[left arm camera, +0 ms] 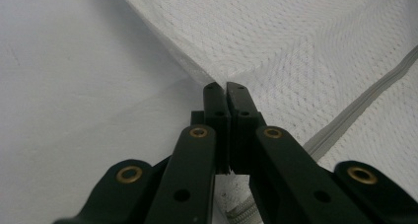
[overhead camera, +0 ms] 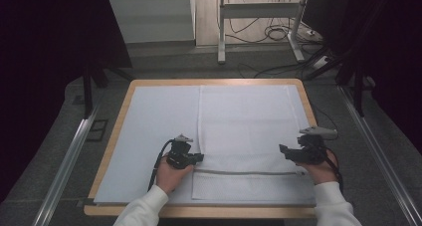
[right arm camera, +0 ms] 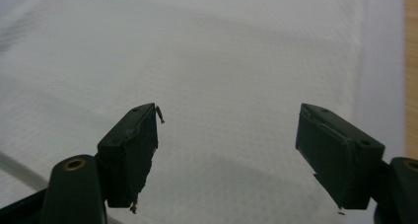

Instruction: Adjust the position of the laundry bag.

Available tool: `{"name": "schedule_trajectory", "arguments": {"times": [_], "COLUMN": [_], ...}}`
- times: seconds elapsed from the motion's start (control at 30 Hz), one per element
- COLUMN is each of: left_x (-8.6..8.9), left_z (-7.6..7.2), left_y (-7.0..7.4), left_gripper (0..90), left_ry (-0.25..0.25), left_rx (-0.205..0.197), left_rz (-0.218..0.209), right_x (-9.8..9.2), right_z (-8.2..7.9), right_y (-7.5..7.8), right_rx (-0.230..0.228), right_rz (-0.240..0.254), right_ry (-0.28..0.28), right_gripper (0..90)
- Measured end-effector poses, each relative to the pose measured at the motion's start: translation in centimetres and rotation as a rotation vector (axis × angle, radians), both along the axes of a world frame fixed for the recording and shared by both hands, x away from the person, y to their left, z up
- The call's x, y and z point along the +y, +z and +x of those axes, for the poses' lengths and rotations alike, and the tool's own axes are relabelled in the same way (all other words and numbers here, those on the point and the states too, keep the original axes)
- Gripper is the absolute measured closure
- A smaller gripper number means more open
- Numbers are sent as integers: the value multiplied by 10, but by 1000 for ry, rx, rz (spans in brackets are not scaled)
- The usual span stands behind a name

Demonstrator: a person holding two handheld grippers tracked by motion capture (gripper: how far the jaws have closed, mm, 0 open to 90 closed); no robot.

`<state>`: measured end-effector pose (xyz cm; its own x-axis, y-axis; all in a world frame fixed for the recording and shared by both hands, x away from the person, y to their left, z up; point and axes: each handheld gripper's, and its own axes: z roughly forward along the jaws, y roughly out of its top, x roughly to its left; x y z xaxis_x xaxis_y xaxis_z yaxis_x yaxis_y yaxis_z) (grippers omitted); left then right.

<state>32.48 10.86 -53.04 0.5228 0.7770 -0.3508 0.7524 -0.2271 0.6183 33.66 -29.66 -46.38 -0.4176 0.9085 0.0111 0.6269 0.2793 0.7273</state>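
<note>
A table [overhead camera: 115,136] carries a mat [overhead camera: 154,121] that covers nearly all of its top. On the mat's right half lies a mesh bag [overhead camera: 249,126], reaching from the far edge to the near edge. A zipper [overhead camera: 249,173] runs left to right across the bag near its near end. The left gripper [overhead camera: 198,158] sits at the zipper's left end, on the bag's left edge; the right gripper [overhead camera: 282,151] is above the zipper's right end.

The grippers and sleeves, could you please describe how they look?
Both arms wear white sleeves. The left gripper and right gripper are black with brass-coloured rivets. Each carries a grey three-cornered plate and trails a black cable.
</note>
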Motion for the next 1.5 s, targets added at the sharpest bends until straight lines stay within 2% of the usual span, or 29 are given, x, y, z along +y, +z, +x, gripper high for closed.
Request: {"name": "schedule_trajectory", "arguments": {"times": [0.2,0.53,0.8,1.13,1.33,1.37,1.5], "left_x": [1,-1,0,-1,-1,-1,0], "left_z": [0,-1,-1,-2,-2,-2,-2], "left_y": [1,0,1,1,1,1,2], "left_gripper": [894,894,894,894,894,894,893], "left_ry": [1,2,4,8,6,7,7], "left_rx": [-4,-7,-12,-16,-18,-17,-17], "left_rz": [2,4,1,6,6,6,5], "right_x": [-26,-40,-48,-50,-47,-46,-44], "right_z": [4,11,16,19,18,18,18], "right_y": [-2,-11,-25,-33,-34,-35,-35], "right_rx": [33,102,160,203,194,198,198], "right_rz": [-24,-19,-26,-29,-47,-60,-75], "right_ry": [-76,-95,-122,-108,-99,-95,-89], "right_gripper": [288,322,336,371,443,482,507]}}
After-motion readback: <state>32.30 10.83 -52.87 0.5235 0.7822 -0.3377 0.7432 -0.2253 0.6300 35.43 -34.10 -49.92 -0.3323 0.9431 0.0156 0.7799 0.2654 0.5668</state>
